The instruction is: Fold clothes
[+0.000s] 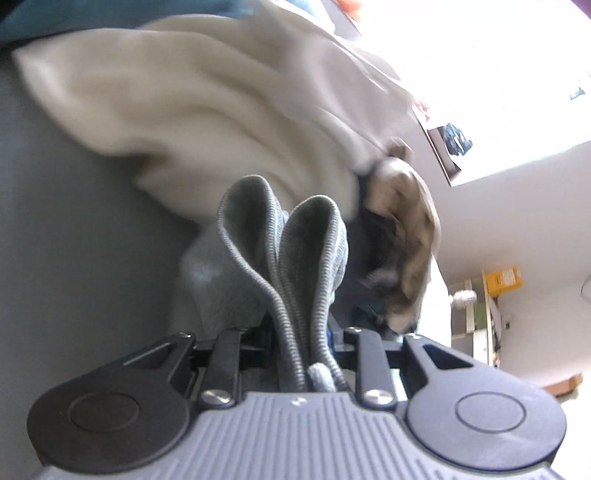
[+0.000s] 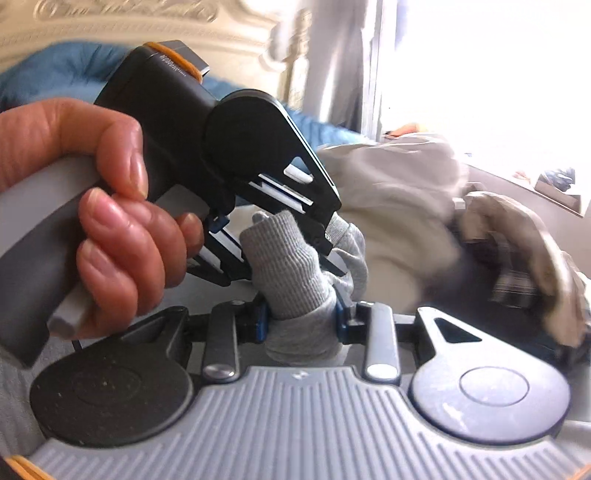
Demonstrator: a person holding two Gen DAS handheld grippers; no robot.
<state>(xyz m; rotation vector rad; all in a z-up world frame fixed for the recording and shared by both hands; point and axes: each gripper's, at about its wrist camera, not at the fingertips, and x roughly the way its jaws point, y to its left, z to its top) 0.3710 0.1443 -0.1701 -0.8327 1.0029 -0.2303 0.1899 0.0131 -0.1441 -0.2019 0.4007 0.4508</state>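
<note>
A grey ribbed sock (image 1: 295, 251) rises in two folded loops from between the fingers of my left gripper (image 1: 303, 354), which is shut on it; the fabric hides the fingertips. In the right wrist view the same grey sock (image 2: 291, 266) spans the short gap between both grippers. My right gripper (image 2: 301, 321) is shut on its smooth lower part. The left gripper (image 2: 325, 236), held by a person's hand (image 2: 122, 229), clamps the ribbed end from above left.
A cream garment (image 1: 192, 110) lies rumpled on the grey surface (image 1: 74, 240) beyond the sock, also showing as a cream garment (image 2: 399, 192). A brown patterned cloth (image 1: 406, 221) is bunched to its right. Blue bedding (image 2: 66, 70) and a carved headboard (image 2: 147, 22) are behind.
</note>
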